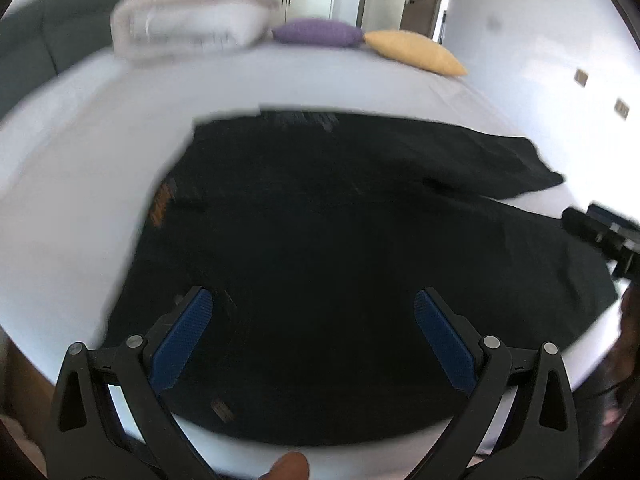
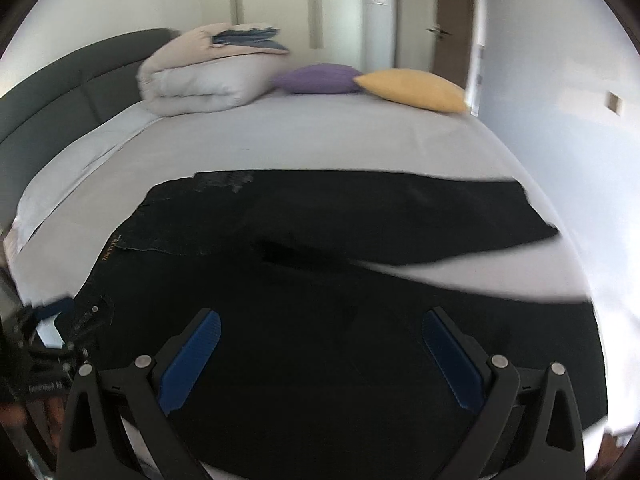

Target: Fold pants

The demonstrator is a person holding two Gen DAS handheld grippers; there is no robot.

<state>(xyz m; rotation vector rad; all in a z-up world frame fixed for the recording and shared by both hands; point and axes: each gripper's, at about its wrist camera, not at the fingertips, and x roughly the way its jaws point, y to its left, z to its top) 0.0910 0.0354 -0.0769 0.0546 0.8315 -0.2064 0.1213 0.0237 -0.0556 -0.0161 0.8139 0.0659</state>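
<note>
Black pants (image 1: pixel 340 240) lie spread flat on a white bed (image 1: pixel 280 76), waistband to the left, both legs running right with a gap between them. My left gripper (image 1: pixel 314 300) hovers open over the waist end, nothing between its blue pads (image 1: pixel 182 340). In the right wrist view the same pants (image 2: pixel 320 280) fill the near bed. My right gripper (image 2: pixel 322 322) is open above the near leg. The left gripper (image 2: pixel 60 332) shows at the left edge there; the right gripper (image 1: pixel 604 232) shows at the right edge of the left wrist view.
A folded white duvet (image 2: pixel 200 76) with blue cloth on top sits at the far side of the bed, beside a purple pillow (image 2: pixel 318 78) and a yellow pillow (image 2: pixel 412 88). A dark grey headboard (image 2: pixel 60 96) runs along the left. A door and wall stand behind.
</note>
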